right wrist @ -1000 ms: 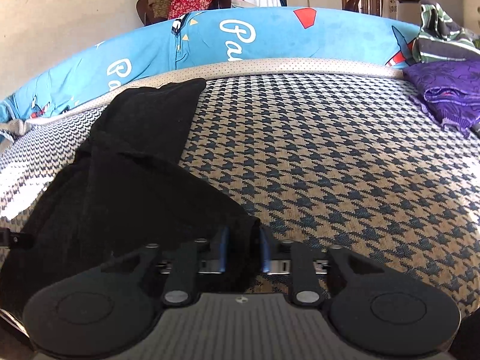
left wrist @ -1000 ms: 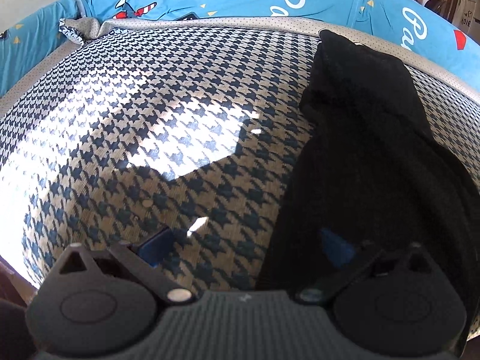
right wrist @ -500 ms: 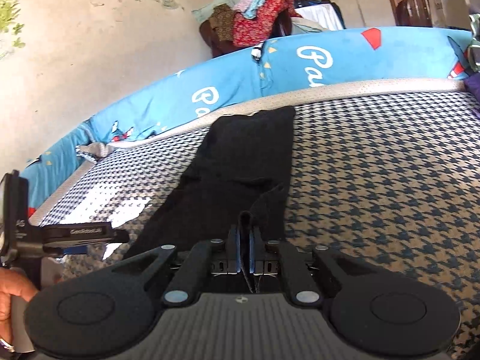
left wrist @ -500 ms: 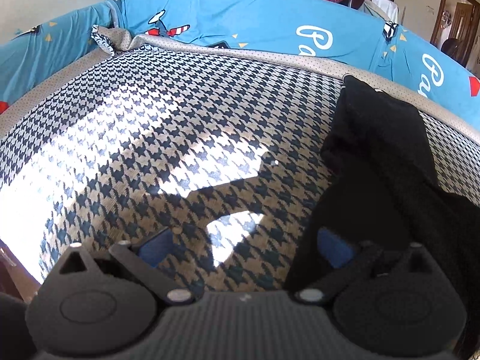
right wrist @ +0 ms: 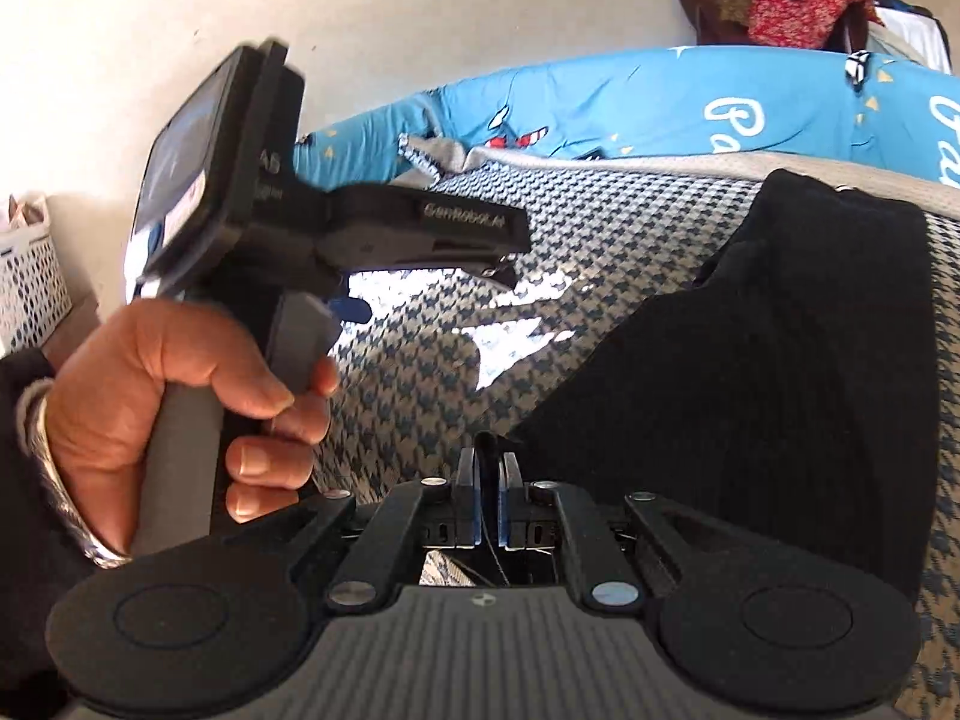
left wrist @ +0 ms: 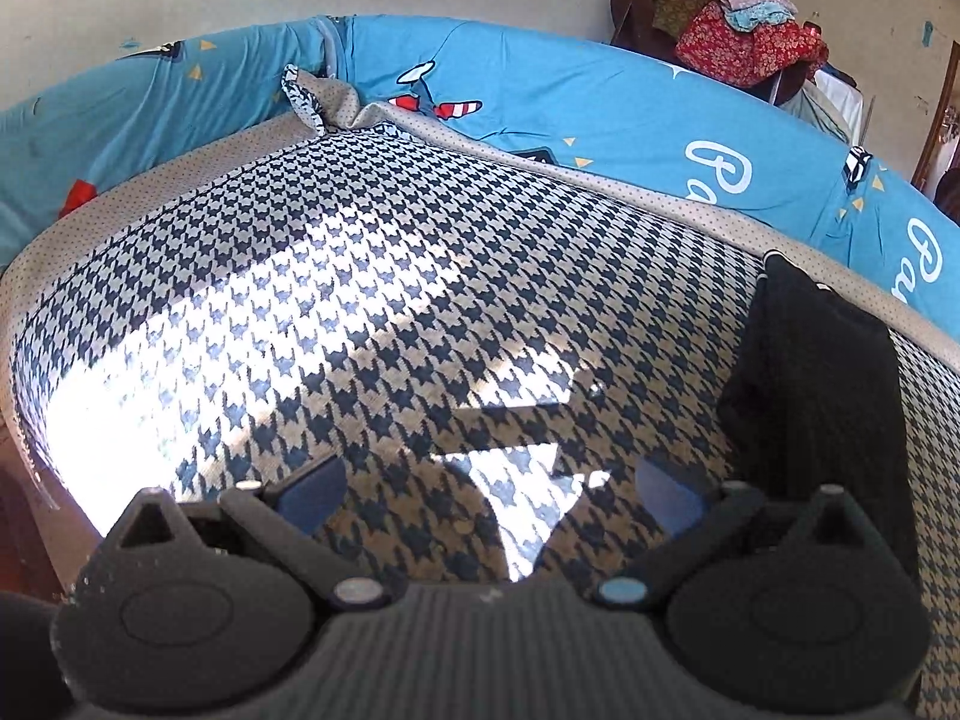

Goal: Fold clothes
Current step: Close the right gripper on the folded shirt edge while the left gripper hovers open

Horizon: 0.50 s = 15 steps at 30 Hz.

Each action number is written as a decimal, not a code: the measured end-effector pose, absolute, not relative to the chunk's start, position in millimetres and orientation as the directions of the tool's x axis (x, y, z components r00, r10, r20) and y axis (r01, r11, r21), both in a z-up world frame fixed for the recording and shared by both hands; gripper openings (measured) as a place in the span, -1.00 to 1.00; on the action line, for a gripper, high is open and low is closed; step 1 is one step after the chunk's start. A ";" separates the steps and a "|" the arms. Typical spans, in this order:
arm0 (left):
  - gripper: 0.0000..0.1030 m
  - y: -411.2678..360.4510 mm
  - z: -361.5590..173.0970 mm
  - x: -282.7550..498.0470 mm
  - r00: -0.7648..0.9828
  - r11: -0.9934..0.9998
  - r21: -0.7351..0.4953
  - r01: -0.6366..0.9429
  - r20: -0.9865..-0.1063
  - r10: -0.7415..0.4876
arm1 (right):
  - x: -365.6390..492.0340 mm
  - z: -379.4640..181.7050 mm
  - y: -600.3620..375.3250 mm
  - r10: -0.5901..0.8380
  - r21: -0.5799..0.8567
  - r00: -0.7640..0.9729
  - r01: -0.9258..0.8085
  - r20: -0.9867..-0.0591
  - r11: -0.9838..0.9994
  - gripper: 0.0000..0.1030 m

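A black garment lies on the houndstooth bed cover. My right gripper is shut on a near corner of the black garment and holds it lifted. In the left wrist view the garment lies at the right edge. My left gripper is open and empty above the bare cover, left of the garment. The left gripper also shows from the side in the right wrist view, held in a hand.
A blue printed bolster runs along the far edge of the bed. A pile of clothes sits on a chair behind it. A white basket stands at the far left. Sunlight falls on the left of the cover.
My right gripper has shut on the black garment's corner, lifted it and swung left. My left gripper has moved left off the garment and stays open.
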<state>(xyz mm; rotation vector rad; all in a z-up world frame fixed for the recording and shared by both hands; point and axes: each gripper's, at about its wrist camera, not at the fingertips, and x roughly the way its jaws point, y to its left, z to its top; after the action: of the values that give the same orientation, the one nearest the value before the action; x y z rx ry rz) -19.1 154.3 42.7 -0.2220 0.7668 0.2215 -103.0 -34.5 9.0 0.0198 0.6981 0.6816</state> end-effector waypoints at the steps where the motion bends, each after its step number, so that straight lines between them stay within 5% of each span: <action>1: 1.00 153.0 42.5 -18.9 0.700 0.955 -0.113 -0.273 -0.705 0.117 | -102.3 4.7 -30.6 0.587 0.232 0.550 -0.582 -0.594 0.780 -0.86; 15: 1.00 140.4 38.1 -15.8 0.701 0.968 -0.148 -0.203 -0.712 0.038 | -97.0 -14.1 -10.9 0.618 0.248 0.473 -0.631 -0.629 0.735 -0.86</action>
<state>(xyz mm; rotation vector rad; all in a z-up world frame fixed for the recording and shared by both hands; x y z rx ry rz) -15.8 140.4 38.1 -0.2227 0.7838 0.1357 -97.0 -10.9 -14.1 -0.0197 0.7612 0.7642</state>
